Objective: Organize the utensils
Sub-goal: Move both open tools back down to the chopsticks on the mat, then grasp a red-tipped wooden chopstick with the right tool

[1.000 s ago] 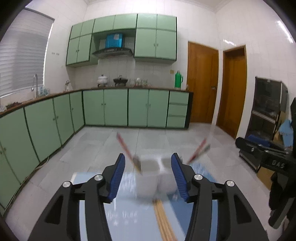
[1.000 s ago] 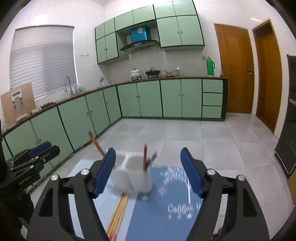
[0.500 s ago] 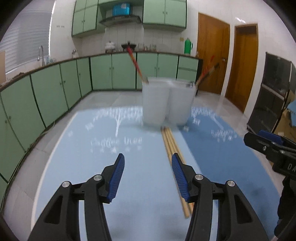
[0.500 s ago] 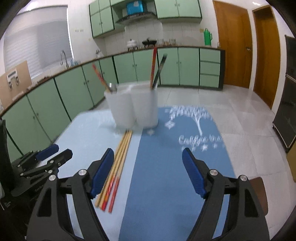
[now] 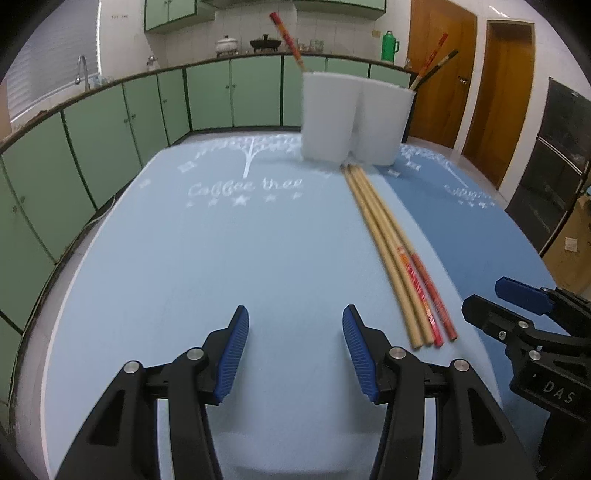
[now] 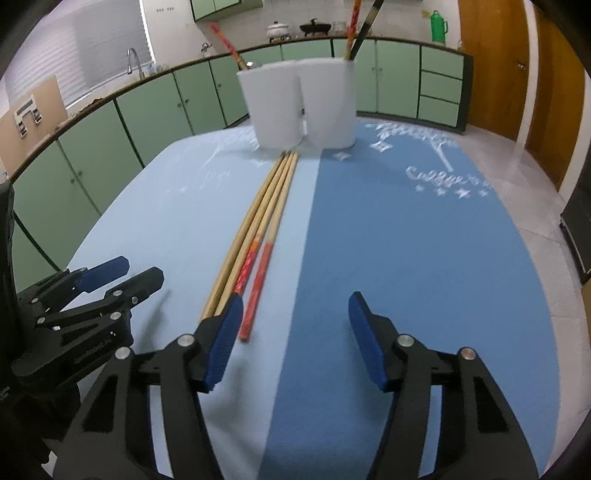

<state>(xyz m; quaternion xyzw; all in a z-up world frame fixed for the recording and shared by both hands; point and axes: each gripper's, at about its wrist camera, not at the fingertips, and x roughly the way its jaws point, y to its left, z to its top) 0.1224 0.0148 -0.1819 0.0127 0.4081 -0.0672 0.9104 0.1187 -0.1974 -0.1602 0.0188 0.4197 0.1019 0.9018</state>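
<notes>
Several wooden chopsticks with red ends lie side by side on the table, running from the front toward a white two-compartment holder at the far side. They also show in the right wrist view, as does the holder. The holder's compartments hold a few upright chopsticks. My left gripper is open and empty, low over the light blue mat, left of the chopsticks. My right gripper is open and empty; its left finger is over the chopsticks' near ends.
A light blue mat and a darker blue mat cover the round table. Green kitchen cabinets and wooden doors stand beyond the table edge. The right gripper shows at the right of the left wrist view.
Both grippers have dropped from high above the table to just over the mats and tilted down. The holder now stands farther ahead, and the loose chopsticks have come into full view.
</notes>
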